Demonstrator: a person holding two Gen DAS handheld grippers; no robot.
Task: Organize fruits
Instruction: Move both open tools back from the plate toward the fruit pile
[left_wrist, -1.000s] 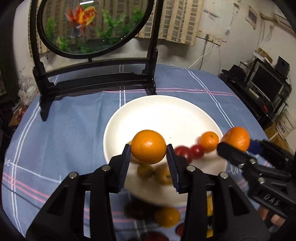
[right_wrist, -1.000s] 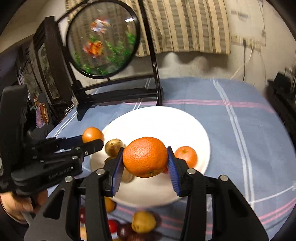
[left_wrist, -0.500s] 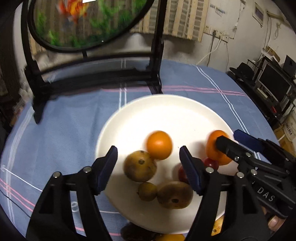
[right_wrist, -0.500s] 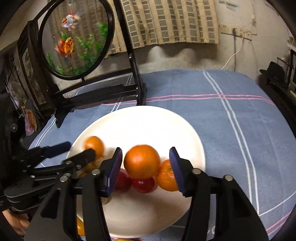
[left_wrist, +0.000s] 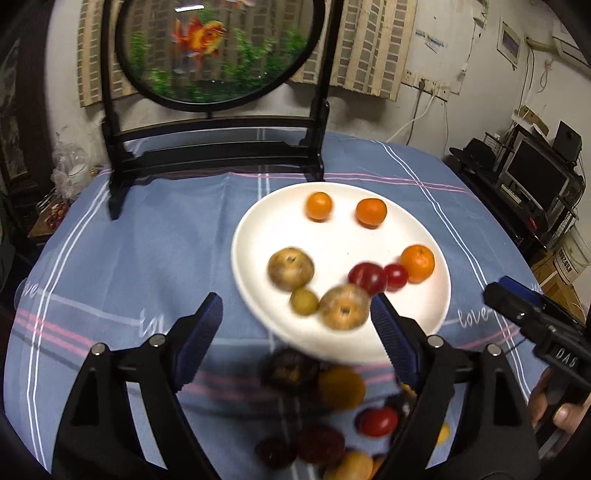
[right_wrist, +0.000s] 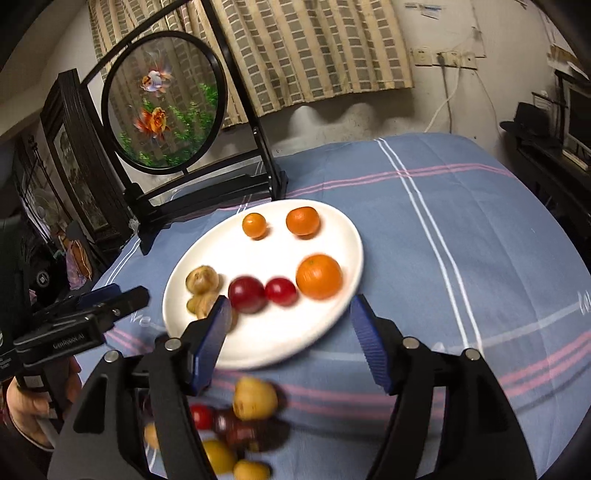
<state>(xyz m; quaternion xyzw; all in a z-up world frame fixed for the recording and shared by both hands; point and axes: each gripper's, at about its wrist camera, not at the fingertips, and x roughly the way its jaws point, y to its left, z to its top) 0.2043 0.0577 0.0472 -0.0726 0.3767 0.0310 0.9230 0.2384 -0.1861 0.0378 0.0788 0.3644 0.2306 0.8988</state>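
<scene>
Two tools: left tool (left_wrist: 295, 332) and right tool (right_wrist: 290, 341), each hand-held, both aimed down at the counter.
Left tool state: jaws spread and opening; nothing is pinched; a blurred pile of loose fruit (left_wrist: 332, 417) lies on the cloth below and between the jaws.
Right tool state: jaws spread and opening; nothing is pinched; the near rim of the plate shows between the jaws.
Right tool, in left view: at the right edge (left_wrist: 517, 299), beside the plate.
Left tool, in right view: at the left edge (right_wrist: 122, 295), beside the plate, gripped by a hand (right_wrist: 29, 402).
Plate: white plate (left_wrist: 369, 347) on the counter, just ahead of both tools.
Fruit on plate: three oranges, two at the far side (left_wrist: 318, 206) (left_wrist: 371, 211) and one at the right (left_wrist: 417, 263); two red fruits (left_wrist: 366, 277) (left_wrist: 395, 276) touching; three brownish fruits (left_wrist: 291, 268) (left_wrist: 344, 307) (left_wrist: 303, 301) close together at the near side.
Counter: round, under a blue checked cloth (left_wrist: 155, 236).
Beyond plate: round goldfish panel in a black stand (left_wrist: 214, 48).
</scene>
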